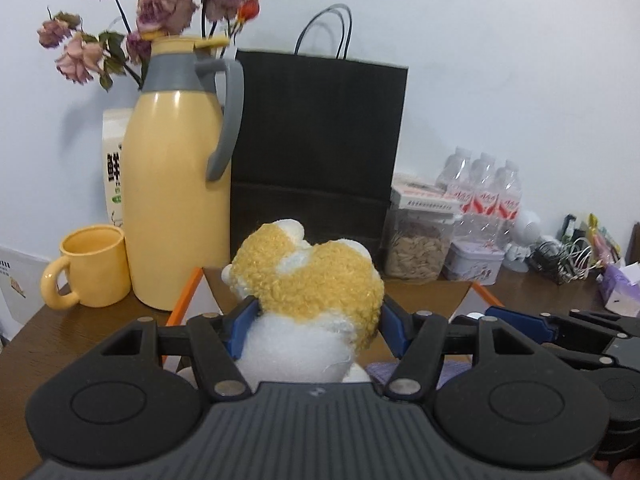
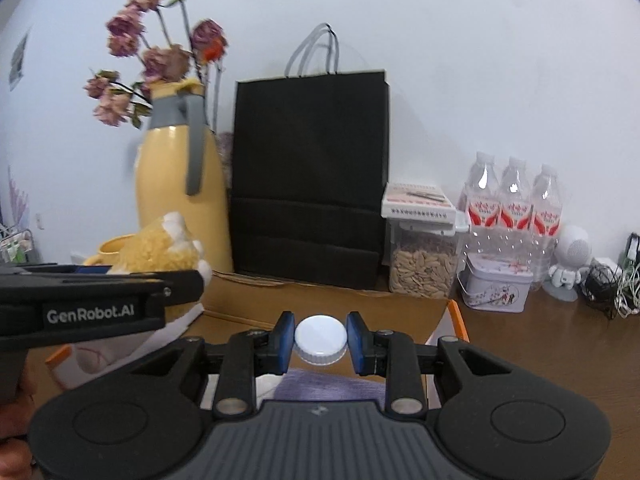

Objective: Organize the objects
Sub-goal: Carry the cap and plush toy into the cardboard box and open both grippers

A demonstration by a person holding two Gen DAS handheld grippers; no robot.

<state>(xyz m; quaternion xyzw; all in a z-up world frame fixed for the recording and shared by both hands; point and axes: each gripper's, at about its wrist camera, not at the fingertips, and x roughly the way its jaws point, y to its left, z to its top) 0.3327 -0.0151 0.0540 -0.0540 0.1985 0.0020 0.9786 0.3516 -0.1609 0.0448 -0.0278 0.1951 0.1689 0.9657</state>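
Observation:
My left gripper (image 1: 318, 322) is shut on a yellow and white plush toy (image 1: 308, 280) and holds it above an open cardboard box (image 1: 460, 292) with orange edges. The toy also shows at the left of the right wrist view (image 2: 168, 248), beside the left gripper's body (image 2: 100, 300). My right gripper (image 2: 321, 340) is shut on a white bottle cap (image 2: 320, 338), above the same box (image 2: 400, 312). A purple cloth (image 2: 328, 388) lies in the box below the cap. The right gripper shows at the right edge of the left wrist view (image 1: 560, 328).
On the brown table (image 2: 540, 340) behind the box stand a yellow thermos jug (image 1: 176, 200) with dried flowers (image 1: 160, 12), a yellow mug (image 1: 88, 264), a black paper bag (image 1: 316, 148), a seed jar (image 2: 420, 264), water bottles (image 2: 512, 200), a tin (image 2: 496, 288) and tangled cables (image 2: 612, 284).

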